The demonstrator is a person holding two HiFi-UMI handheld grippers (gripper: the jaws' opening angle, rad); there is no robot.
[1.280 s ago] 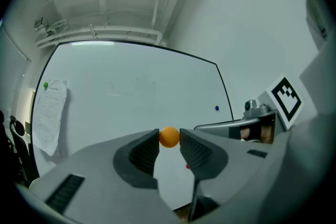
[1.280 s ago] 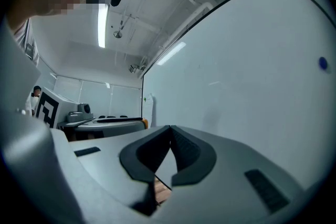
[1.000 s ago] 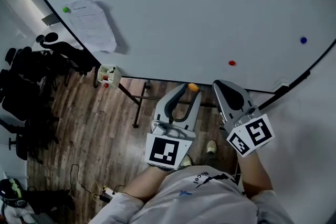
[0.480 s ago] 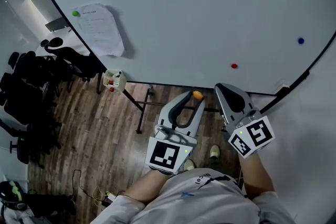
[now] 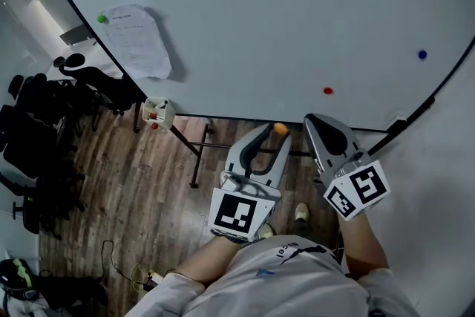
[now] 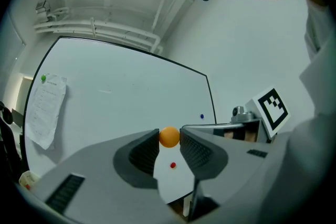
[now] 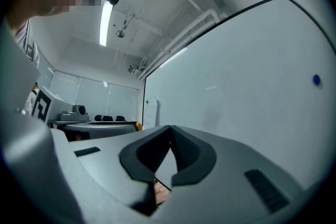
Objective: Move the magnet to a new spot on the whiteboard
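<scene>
Between the tips of the left gripper (image 6: 169,140) sat the orange magnet (image 6: 169,136), pinched on both sides by the ribbed pads, which pressed against its left and right flanks. It rode at the very ends of the jaws, with most of their length empty behind it. The right gripper (image 7: 169,129) had its jaws drawn together with nothing between them, and it hung beside the left one, taking no part.

Seen from the head view, the held magnet lay just below the lower edge of the whiteboard (image 5: 260,26), apparently off its surface rather than stuck to it. That suggested the carrying step was in hand: the magnet was lifted and not yet placed.

Further out on the board, a red magnet (image 5: 328,91) sat nearest, up and to the right of the grippers. A blue magnet (image 5: 422,54) lay beyond it towards the right edge. Far to the left, a green magnet (image 5: 102,19) pinned a sheet of paper (image 5: 137,41).

The next move probably called for bringing the left gripper up to a bare patch of board, well apart from the red and blue magnets. The magnet's flat side would need to be pressed square to the surface before the jaws were spread.
</scene>
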